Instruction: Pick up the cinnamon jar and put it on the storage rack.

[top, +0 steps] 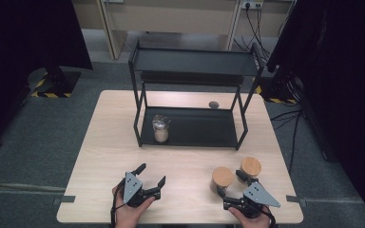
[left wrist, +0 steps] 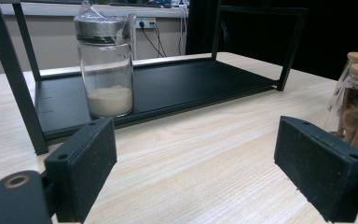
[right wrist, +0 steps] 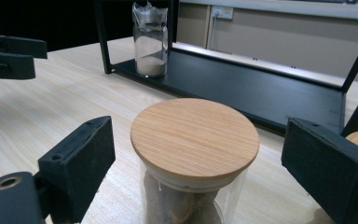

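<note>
A glass jar with a silver lid (top: 161, 128) and pale powder in it stands at the left end of the black rack's lower shelf (top: 199, 130). Two glass jars with wooden lids (top: 223, 177) (top: 250, 167) stand at the table's front right. My right gripper (top: 229, 184) is open, its jaws on either side of the nearer wooden-lid jar (right wrist: 195, 135) without touching it. My left gripper (top: 151, 175) is open and empty at the front, left of centre, and points toward the silver-lid jar (left wrist: 106, 65) some way off.
The black two-tier rack (top: 195, 61) takes up the back middle of the wooden table (top: 104, 142). A small dark round spot (top: 214, 104) lies on the table behind it. Black curtains, cables and stands surround the table.
</note>
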The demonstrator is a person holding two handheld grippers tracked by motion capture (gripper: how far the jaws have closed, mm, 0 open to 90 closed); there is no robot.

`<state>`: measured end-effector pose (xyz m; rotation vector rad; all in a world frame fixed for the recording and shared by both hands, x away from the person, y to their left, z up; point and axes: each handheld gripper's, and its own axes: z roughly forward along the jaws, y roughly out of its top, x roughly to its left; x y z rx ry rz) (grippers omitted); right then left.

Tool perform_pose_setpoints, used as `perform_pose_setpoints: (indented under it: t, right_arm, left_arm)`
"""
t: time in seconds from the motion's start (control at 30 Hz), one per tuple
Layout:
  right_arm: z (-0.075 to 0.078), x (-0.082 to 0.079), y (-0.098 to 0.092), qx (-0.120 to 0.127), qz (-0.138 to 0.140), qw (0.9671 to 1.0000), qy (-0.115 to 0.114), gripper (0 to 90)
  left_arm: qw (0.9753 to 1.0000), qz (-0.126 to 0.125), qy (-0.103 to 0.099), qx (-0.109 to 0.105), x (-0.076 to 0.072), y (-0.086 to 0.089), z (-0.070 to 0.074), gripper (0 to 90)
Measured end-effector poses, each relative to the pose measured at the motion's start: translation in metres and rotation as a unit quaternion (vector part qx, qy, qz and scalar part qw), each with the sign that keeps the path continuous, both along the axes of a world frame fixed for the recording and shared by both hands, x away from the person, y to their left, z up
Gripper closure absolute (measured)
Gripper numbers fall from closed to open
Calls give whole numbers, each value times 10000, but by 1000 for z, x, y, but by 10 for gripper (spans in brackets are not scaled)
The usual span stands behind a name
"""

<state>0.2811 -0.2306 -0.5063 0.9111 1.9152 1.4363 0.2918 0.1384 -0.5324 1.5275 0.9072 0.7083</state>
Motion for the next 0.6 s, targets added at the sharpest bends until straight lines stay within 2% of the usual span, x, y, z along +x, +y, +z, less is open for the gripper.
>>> perform_pose_setpoints:
  t: [0.6]
  right_arm:
    - [-9,14,8,-173,61,9995,260,197]
  left_arm:
    - [10000,-35,-14,20,0,-1,0,126]
